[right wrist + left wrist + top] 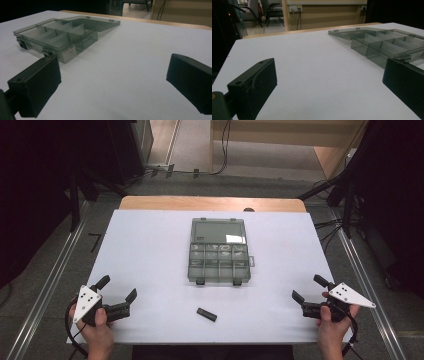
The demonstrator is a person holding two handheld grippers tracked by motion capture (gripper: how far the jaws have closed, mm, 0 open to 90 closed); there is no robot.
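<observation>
High view. Your left hand-held gripper [119,291] and right hand-held gripper [309,289] rest at the near corners of the bench [145,250], both with jaws spread wide and nothing between them. The smoke-grey compartment box [219,263] lies at mid-bench with its lid [218,230] folded flat on the far side and its latches facing you. A small black bar [206,314] lies alone on the white surface, just short of the box's near edge and between your two hands. Its long axis runs slantwise, the left end farther from you and the right end nearer. It sits a little closer to your left hand-held gripper than to your right, though the margin is slight; either hand must travel inward along the near edge to reach it.

Left gripper view. You look between two widely parted black jaws across bare white bench. The box [387,46] lies ahead and to the right, its dividers and open lid plainly seen, with the right jaw overlapping its near corner in the frame.

Right gripper view. Again the jaws stand wide and empty. The box [58,37] lies ahead and to the left, its latches and a white label on the near side wall turned toward this camera.
</observation>
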